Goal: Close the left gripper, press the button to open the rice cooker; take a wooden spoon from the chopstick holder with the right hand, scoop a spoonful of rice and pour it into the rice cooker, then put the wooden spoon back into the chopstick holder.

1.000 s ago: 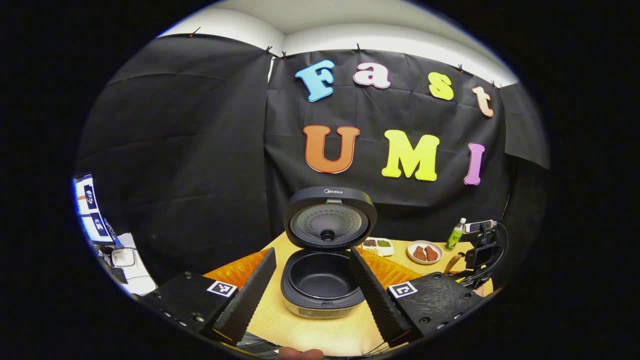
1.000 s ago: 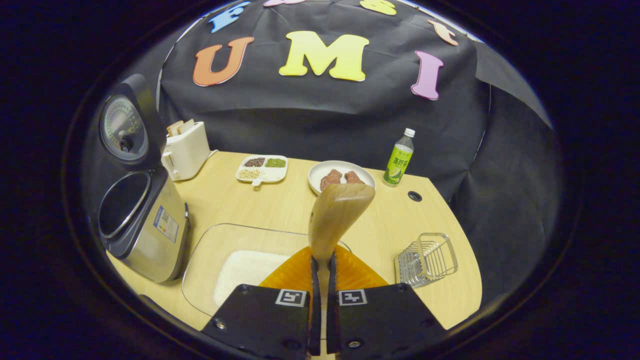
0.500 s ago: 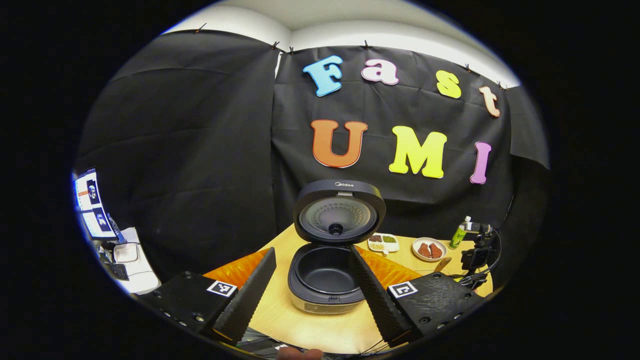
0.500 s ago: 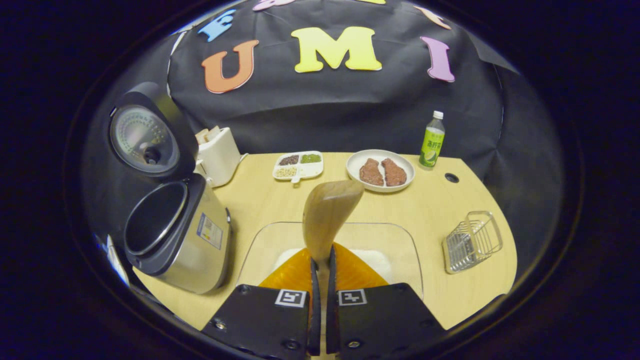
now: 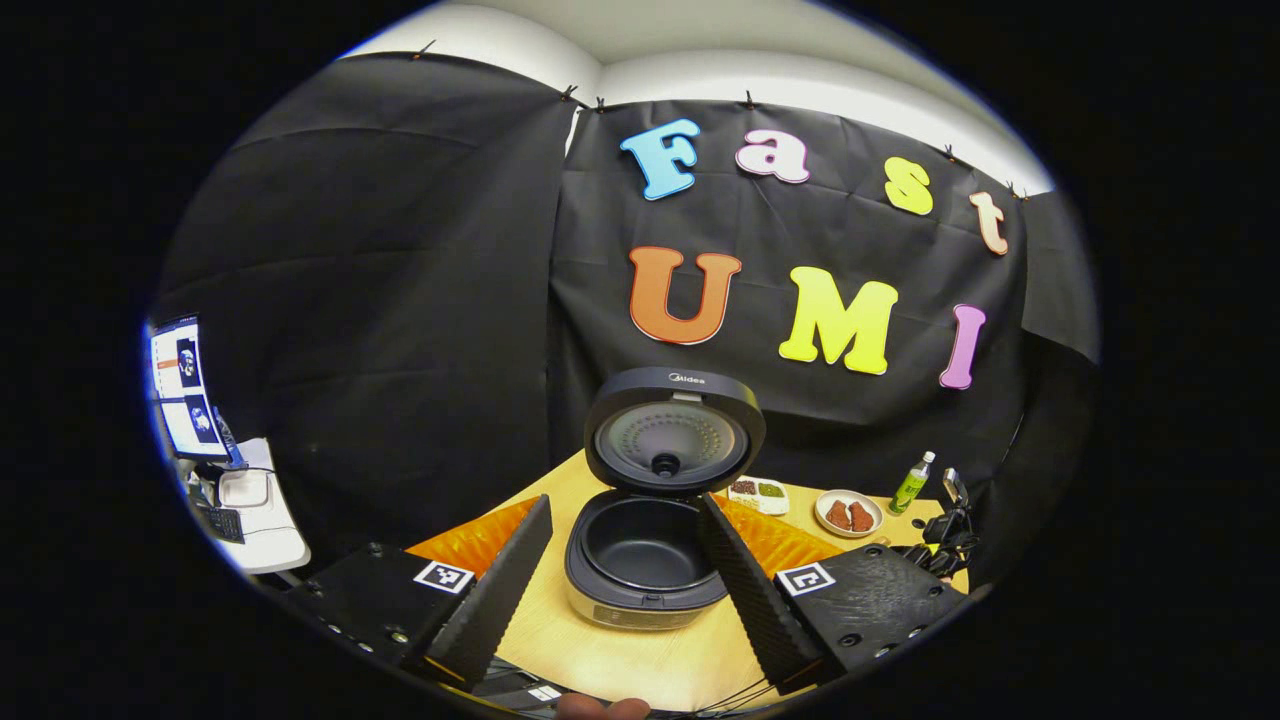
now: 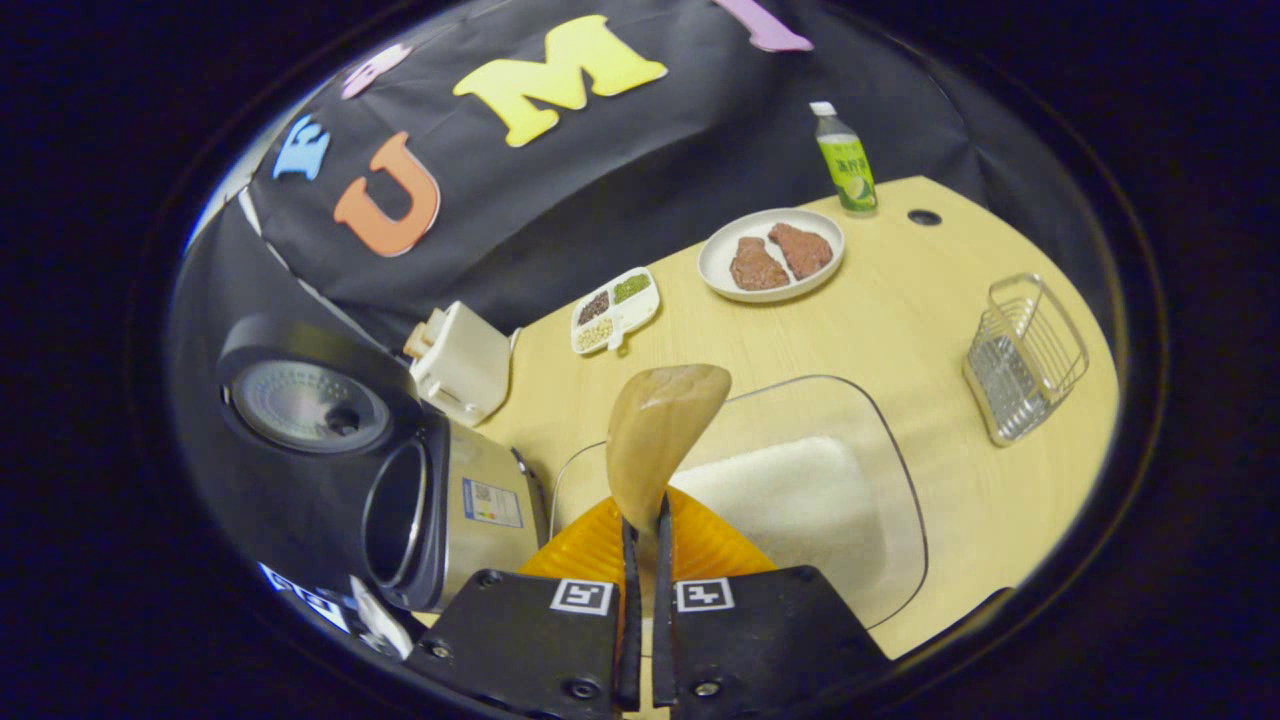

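Note:
The rice cooker (image 5: 645, 550) stands open on the wooden table (image 5: 620, 660), lid (image 5: 675, 440) upright and inner pot dark. My left gripper (image 5: 625, 500) is open, a finger on each side of the cooker and short of it. In the right gripper view my right gripper (image 6: 645, 512) is shut on the handle of the wooden spoon (image 6: 660, 430). The spoon's bowl hangs over the left part of a glass dish (image 6: 890, 450) holding white rice (image 6: 790, 490). I see no rice on the spoon. The open rice cooker (image 6: 450, 510) lies to its left. The wire chopstick holder (image 6: 1025, 355) stands at the right.
A white toaster (image 6: 460, 360) stands behind the cooker. Farther back are a compartment dish of beans (image 6: 615, 310), a plate with two pieces of meat (image 6: 770, 255) and a green bottle (image 6: 845, 160). Bare table (image 6: 900, 300) lies between the glass dish and the holder.
My right gripper has swung left with the spoon and rolled, so the spoon now hangs over the rice dish. The left gripper has shifted only slightly and stays open.

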Available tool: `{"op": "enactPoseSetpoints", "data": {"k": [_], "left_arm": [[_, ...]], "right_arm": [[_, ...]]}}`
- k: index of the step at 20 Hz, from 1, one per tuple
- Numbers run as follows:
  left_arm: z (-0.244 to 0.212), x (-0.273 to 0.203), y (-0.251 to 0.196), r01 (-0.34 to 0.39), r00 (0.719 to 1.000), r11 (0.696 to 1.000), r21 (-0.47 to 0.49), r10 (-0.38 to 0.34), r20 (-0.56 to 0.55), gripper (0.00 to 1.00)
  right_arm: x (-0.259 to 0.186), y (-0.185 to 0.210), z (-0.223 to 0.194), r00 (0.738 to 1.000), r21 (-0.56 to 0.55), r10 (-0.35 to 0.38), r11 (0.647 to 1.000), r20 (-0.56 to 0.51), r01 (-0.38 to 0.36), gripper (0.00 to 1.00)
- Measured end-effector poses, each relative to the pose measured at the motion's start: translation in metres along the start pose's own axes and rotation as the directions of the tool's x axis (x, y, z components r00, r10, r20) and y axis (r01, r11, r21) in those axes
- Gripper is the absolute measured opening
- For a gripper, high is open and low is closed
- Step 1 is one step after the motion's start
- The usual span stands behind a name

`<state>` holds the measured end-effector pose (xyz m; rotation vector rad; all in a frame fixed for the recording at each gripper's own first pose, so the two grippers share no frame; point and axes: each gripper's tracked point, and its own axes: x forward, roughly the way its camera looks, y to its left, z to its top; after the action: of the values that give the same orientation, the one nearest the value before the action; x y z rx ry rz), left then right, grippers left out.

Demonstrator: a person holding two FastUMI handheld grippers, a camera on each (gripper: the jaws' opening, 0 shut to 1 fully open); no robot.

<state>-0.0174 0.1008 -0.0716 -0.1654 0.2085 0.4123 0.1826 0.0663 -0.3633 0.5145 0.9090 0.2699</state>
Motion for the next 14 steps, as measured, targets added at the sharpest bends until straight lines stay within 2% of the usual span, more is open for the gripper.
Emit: {"op": "enactPoseSetpoints", "data": {"k": [5,8,11,14], "left_arm": [[-0.001,-0.002,-0.023,0.041,0.999,0.999,-0.01,-0.041,-0.007,0.95],[0.0,-0.002,-0.036,0.058,0.998,0.998,0.011,-0.058,-0.002,0.95],[-0.002,-0.001,-0.043,0.072,0.997,0.997,0.022,-0.072,-0.001,0.95],[-0.001,-0.003,-0.042,0.064,0.998,0.998,0.021,-0.064,0.004,0.95]], "right_arm": [[-0.031,-0.029,0.029,0.996,0.143,0.069,0.987,0.063,-0.077,0.1],[-0.054,-0.034,0.05,0.986,0.245,0.12,0.959,0.114,-0.145,0.1],[-0.071,-0.025,0.063,0.977,0.304,0.157,0.933,0.143,-0.194,0.09],[-0.086,0.009,0.077,0.965,0.307,0.206,0.919,0.162,-0.248,0.1]]}}
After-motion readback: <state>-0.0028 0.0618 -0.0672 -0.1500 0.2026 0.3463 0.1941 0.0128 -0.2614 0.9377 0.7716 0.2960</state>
